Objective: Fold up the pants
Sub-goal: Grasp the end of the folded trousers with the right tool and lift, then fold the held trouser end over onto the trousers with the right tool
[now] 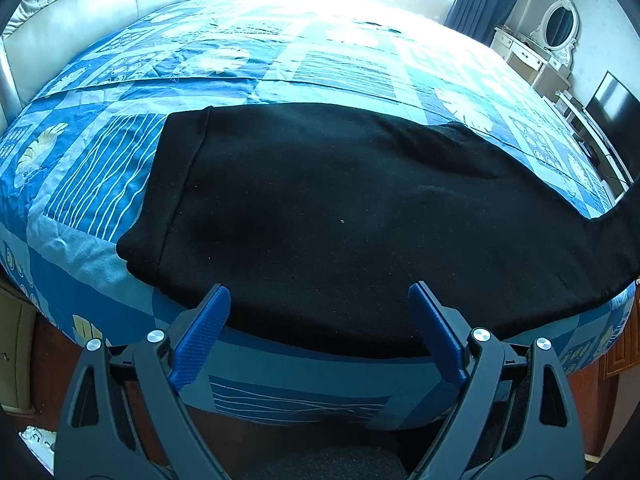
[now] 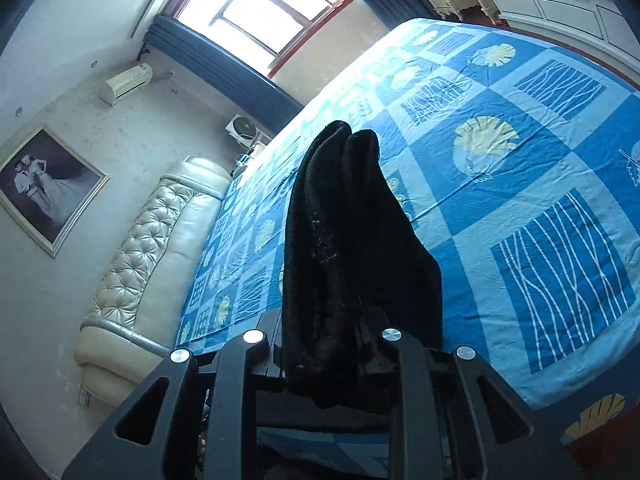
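The black pants [image 1: 320,216] lie across the near edge of the bed [image 1: 280,52], soft, limp, fairly thick; the left hand-held gripper [image 1: 320,320] hangs wide near the hem, while the right hand-held gripper [image 2: 332,360] clamps bunched leg ends

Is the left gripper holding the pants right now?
No, the left gripper is open, its fingers apart just above the pants.
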